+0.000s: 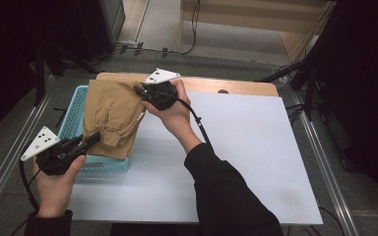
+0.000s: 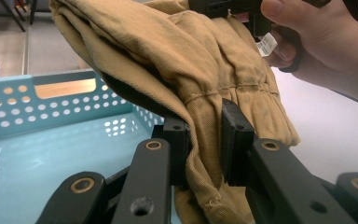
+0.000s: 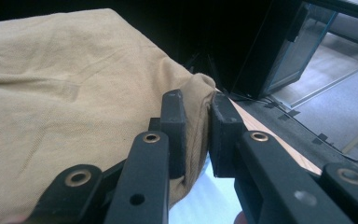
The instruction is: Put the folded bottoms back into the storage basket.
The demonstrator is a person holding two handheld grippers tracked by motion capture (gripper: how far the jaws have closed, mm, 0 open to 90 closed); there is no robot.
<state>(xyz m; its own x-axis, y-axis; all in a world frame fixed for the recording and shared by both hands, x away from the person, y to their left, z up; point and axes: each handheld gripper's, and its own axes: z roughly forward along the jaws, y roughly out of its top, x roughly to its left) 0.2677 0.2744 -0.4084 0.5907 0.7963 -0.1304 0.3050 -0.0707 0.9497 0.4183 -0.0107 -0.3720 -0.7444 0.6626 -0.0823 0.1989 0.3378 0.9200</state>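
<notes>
Two grippers, left gripper (image 1: 94,137) and right gripper (image 1: 139,89), clench the soft, light tan garment (image 1: 112,115) by opposite edges over the blue basket (image 1: 77,101) at the counter's (image 1: 256,147) left edge.

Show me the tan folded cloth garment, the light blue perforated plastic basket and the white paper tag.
tan folded cloth garment (image 1: 112,110), high view, middle of the fabric
light blue perforated plastic basket (image 2: 51,100), left gripper view, far wall
white paper tag (image 2: 267,45), left gripper view, tag face

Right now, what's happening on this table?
A person holds a tan garment stretched between two hand-held grippers above a light blue basket. The left gripper is clamped on the gathered cuff end, the right gripper on the far edge. The garment hangs over the basket, not yet resting inside it.
</notes>
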